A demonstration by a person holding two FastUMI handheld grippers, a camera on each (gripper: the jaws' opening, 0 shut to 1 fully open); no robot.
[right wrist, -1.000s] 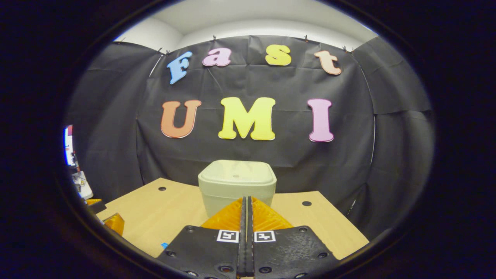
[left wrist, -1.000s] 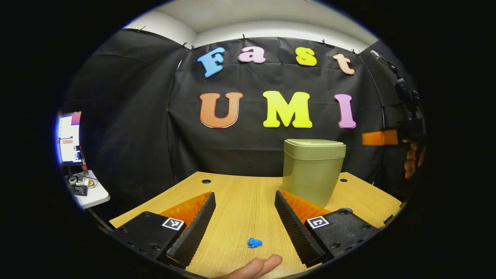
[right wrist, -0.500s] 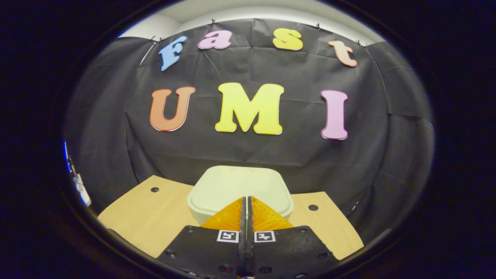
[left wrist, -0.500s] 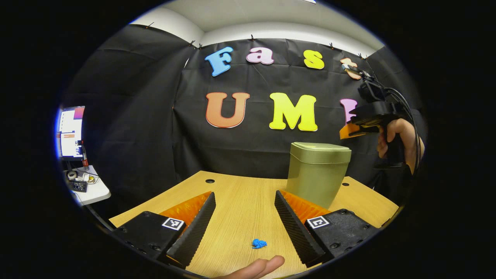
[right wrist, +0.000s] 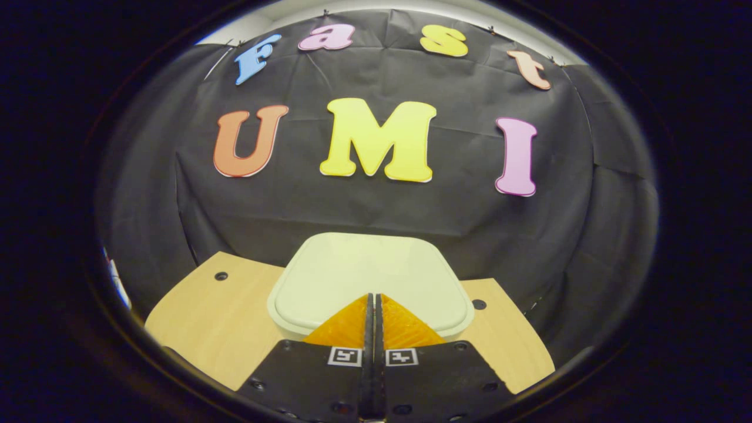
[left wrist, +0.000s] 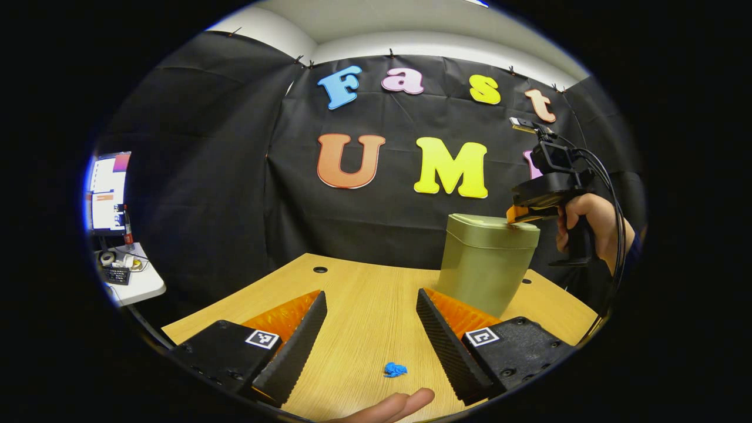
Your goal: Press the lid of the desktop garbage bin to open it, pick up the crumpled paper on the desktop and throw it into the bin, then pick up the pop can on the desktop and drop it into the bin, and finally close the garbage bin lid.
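**Q:** On the wooden desktop (left wrist: pixel 364 305), where does the garbage bin stand, and how is its lid?

**A:** In the left gripper view the garbage bin (left wrist: pixel 484 267) stands at about 2 o'clock from the centre, toward the far edge. Its lid (right wrist: pixel 370 279) lies flat and closed; in the right gripper view it sits at 6 o'clock, just beyond the fingers.

**Q:** State of the right gripper?

**A:** The right gripper (right wrist: pixel 371 305) has its two fingers pressed together with nothing between them. In the left gripper view it (left wrist: pixel 512 215) appears at 3 o'clock, held by a hand (left wrist: pixel 593 226), its tip at the lid's near rim; whether it touches cannot be told for certain.

**Q:** And the left gripper?

**A:** The left gripper (left wrist: pixel 370 305) hangs low over the desktop, fingers spread wide apart, holding nothing.

**Q:** The crumpled paper?

**A:** A small blue crumpled paper (left wrist: pixel 395 369) lies on the desktop at 6 o'clock, between the spread fingers and nearer the camera, well apart from the bin. A fingertip (left wrist: pixel 405 404) shows just below it.
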